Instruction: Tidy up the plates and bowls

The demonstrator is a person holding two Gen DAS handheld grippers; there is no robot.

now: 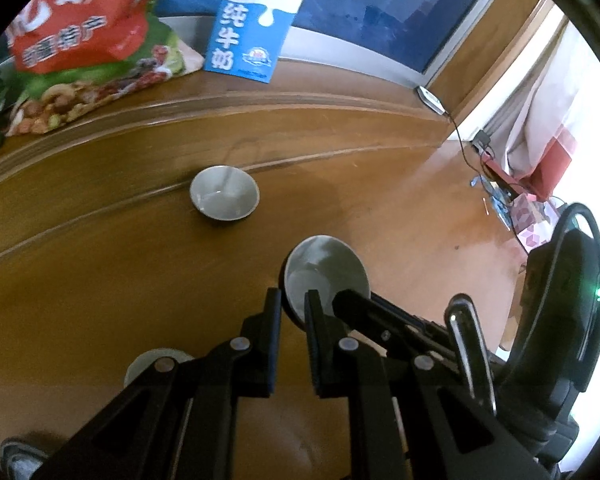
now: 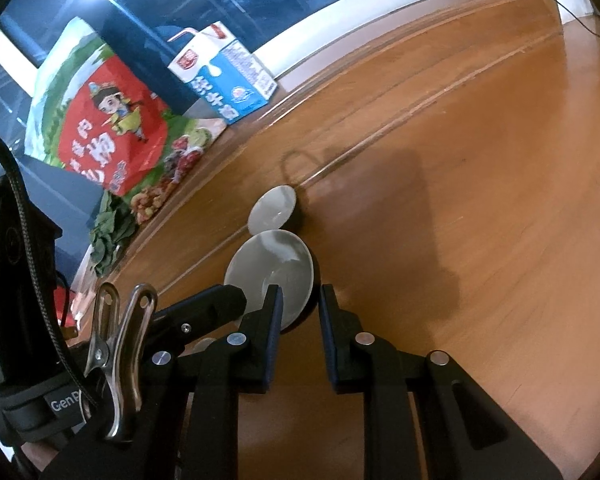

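Observation:
A shiny metal bowl (image 1: pixel 326 270) (image 2: pixel 272 276) hangs tilted a little above the brown wooden table (image 1: pixel 100 280). My left gripper (image 1: pixel 293 308) is shut on its near-left rim, one pad inside and one outside. My right gripper (image 2: pixel 300 304) is shut on the opposite rim. One of its fingers (image 1: pixel 352 300) reaches in from the right in the left wrist view. A second, smaller metal bowl (image 1: pixel 224 198) (image 2: pixel 272 210) stands upright on the table just beyond. A pale round dish (image 1: pixel 156 364) lies on the table, partly hidden under my left gripper.
At the back stand a blue and white milk carton (image 1: pixel 252 28) (image 2: pixel 228 76) and a red and green snack bag (image 1: pixel 88 40) (image 2: pixel 112 128), with leafy greens (image 2: pixel 112 236) to their left. A white device with a cable (image 1: pixel 432 100) sits at the table's far right corner.

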